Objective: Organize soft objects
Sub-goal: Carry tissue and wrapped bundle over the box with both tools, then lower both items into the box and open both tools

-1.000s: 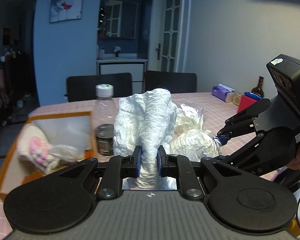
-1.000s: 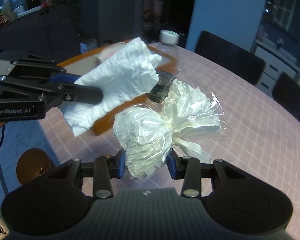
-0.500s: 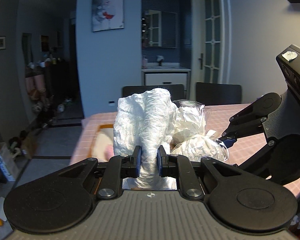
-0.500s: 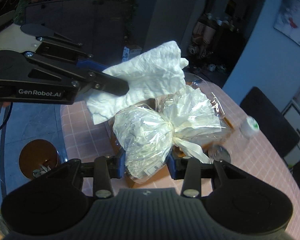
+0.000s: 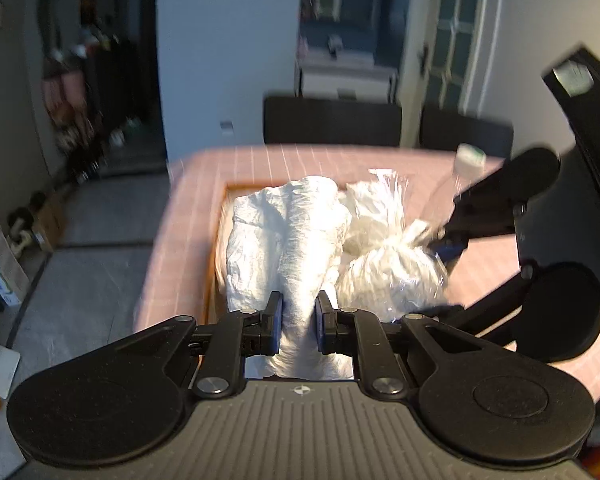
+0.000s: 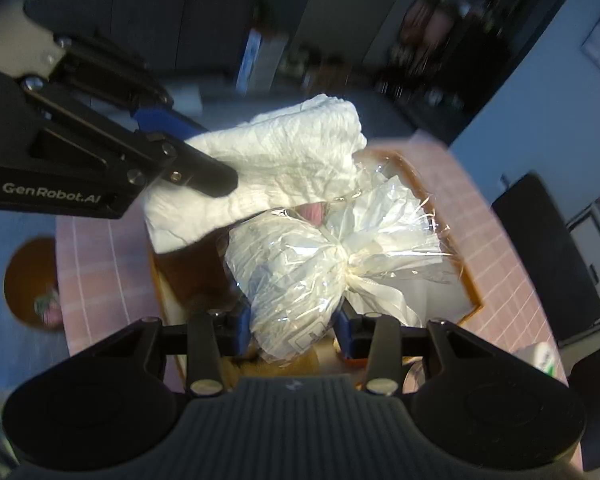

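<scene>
My left gripper [image 5: 298, 322] is shut on a crumpled white cloth [image 5: 288, 240], which stands up between its blue pads. My right gripper [image 6: 294, 330] is shut on a clear plastic bag tied around white stuffing [image 6: 300, 268]. Both bundles hang side by side above an orange-rimmed box [image 6: 470, 280] on the pink checked table [image 5: 188, 208]. In the left wrist view the bag [image 5: 384, 264] is just right of the cloth, with the right gripper [image 5: 448, 248] reaching in from the right. In the right wrist view the left gripper [image 6: 196, 156] comes in from the left, holding the cloth [image 6: 280, 160]. A pink soft thing [image 6: 314, 212] shows inside the box.
A clear bottle with a white cap [image 5: 462, 168] stands on the table right of the box, its cap [image 6: 542, 356] at the lower right of the right wrist view. Two dark chairs [image 5: 332, 120] stand behind the table. A round wooden stool [image 6: 30, 280] stands on the floor beside it.
Both grippers have swung sideways with their loads and tipped downward, so the orange box now lies under the cloth and the bag. The grips look unchanged.
</scene>
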`<state>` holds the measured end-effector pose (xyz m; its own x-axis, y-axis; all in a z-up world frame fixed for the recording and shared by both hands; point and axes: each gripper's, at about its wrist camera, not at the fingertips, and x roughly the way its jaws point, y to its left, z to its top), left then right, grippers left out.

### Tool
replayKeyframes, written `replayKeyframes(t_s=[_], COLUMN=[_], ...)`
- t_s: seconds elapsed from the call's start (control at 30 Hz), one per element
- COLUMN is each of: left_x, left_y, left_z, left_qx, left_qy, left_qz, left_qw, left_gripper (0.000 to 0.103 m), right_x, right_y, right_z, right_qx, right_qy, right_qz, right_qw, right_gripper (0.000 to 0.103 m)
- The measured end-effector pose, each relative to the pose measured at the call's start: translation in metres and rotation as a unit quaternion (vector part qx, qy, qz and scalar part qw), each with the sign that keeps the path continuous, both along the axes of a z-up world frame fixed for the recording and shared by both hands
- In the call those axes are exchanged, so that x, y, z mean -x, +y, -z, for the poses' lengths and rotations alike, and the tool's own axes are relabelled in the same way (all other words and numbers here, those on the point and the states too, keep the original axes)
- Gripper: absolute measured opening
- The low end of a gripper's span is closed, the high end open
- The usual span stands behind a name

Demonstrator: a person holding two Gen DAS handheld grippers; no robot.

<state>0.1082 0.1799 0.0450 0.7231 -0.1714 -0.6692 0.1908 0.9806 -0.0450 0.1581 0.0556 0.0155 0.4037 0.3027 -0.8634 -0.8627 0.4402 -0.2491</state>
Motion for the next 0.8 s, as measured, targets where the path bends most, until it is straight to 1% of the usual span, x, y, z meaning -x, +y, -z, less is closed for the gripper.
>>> replayKeyframes(t_s=[0.1, 0.27, 0.43, 0.6, 0.7, 0.8], left_x=[-0.008, -0.022, -0.030, -0.038, -0.039, -0.041], left_y=[-0.005, -0.012, -0.020, -0.017, -0.017, -0.016], left_z=[0.013, 0.035, 0.047, 0.059, 0.066, 0.069], left_qx=[-0.032, -0.057, -0.094, -0.099, -0.104, -0.101], left_qy=[0.039, 0.100, 0.145, 0.186, 0.199, 0.212], left_qz=[0.024, 0.045, 0.060, 0.057, 0.054, 0.049], left_qw=[0.9984, 0.9924, 0.9831, 0.9760, 0.9729, 0.9707], left_gripper=[0.018, 0.018, 0.018, 0.018, 0.018, 0.021], right_x=[-0.012, -0.025, -0.036, -0.047, -0.051, -0.055], right_y=[0.008, 0.020, 0.028, 0.029, 0.028, 0.029], right_z=[0.015, 0.040, 0.055, 0.060, 0.065, 0.069], right_qx=[0.029, 0.073, 0.084, 0.080, 0.083, 0.085], right_qy=[0.032, 0.067, 0.111, 0.133, 0.141, 0.145], right_qz=[0.007, 0.002, 0.008, 0.019, 0.025, 0.030], right_qw=[0.999, 0.995, 0.990, 0.988, 0.986, 0.985], right_gripper=[0.040, 0.041, 0.042, 0.044, 0.044, 0.045])
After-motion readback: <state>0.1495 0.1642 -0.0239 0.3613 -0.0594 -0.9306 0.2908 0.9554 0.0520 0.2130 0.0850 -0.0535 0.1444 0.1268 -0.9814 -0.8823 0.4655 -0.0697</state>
